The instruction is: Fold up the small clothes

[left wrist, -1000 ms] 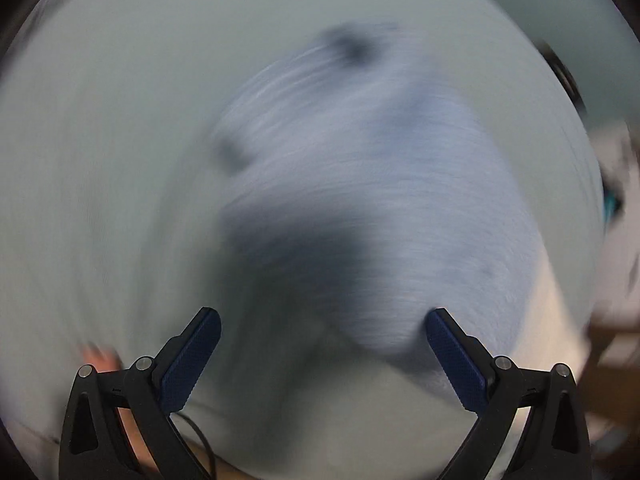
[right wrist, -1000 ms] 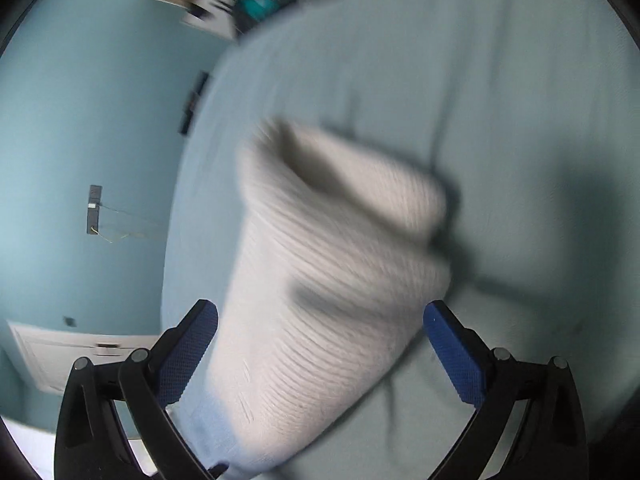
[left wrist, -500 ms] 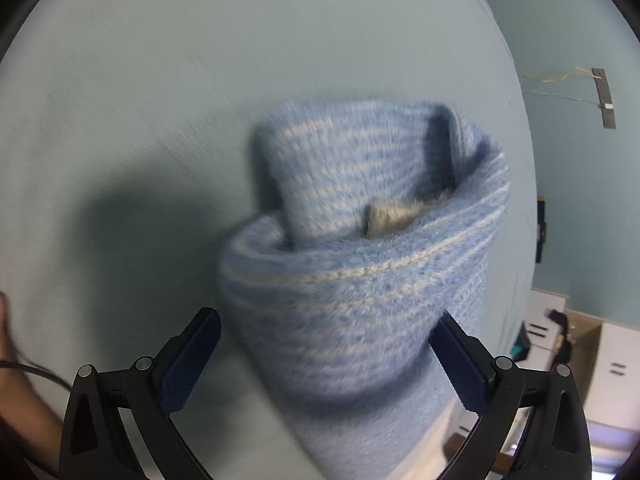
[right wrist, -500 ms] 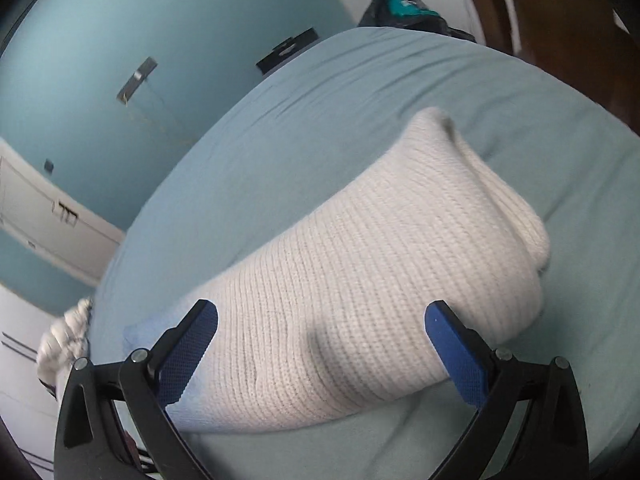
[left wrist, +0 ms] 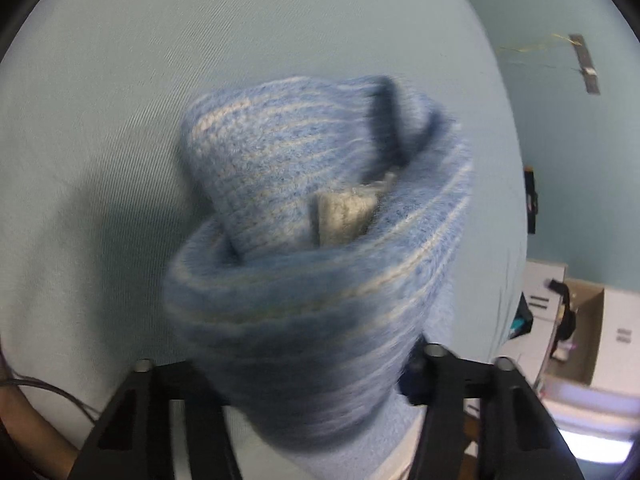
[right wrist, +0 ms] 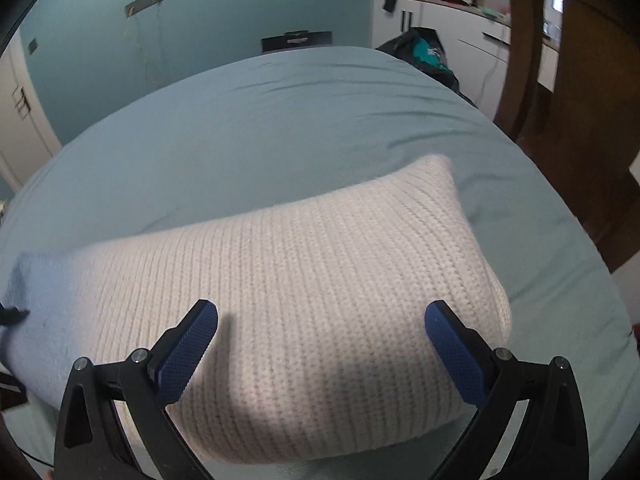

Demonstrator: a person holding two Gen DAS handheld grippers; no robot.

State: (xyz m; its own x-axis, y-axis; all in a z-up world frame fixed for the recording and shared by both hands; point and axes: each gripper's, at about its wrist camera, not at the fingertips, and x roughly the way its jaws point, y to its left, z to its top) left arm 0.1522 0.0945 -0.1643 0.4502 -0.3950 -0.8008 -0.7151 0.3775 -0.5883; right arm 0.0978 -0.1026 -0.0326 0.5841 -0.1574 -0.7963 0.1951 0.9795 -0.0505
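A blue knitted garment (left wrist: 320,288) with pale stripes and a grey label (left wrist: 344,216) stands rolled up on the pale teal sheet (left wrist: 120,120). My left gripper (left wrist: 316,380) is closing on its lower end. The knit fills the gap and hides the pads. In the right wrist view a cream ribbed knit (right wrist: 312,280) lies across the sheet (right wrist: 280,120), with a pale blue fleecy end (right wrist: 40,300) at the left. My right gripper (right wrist: 322,308) hangs open just above the cream knit, its blue pads (right wrist: 188,352) wide apart and clear of it.
Beyond the bed are a teal wall, white cabinets (right wrist: 440,20) and a dark bag (right wrist: 428,56) at the far edge. Brown wooden furniture (right wrist: 580,120) stands to the right. A cardboard box (left wrist: 580,320) sits off the bed, and a thin cable (left wrist: 40,388) runs at lower left.
The left jaws have come in from wide apart onto the blue knit. The right view has rolled, and the cream knit now lies level under the open right jaws.
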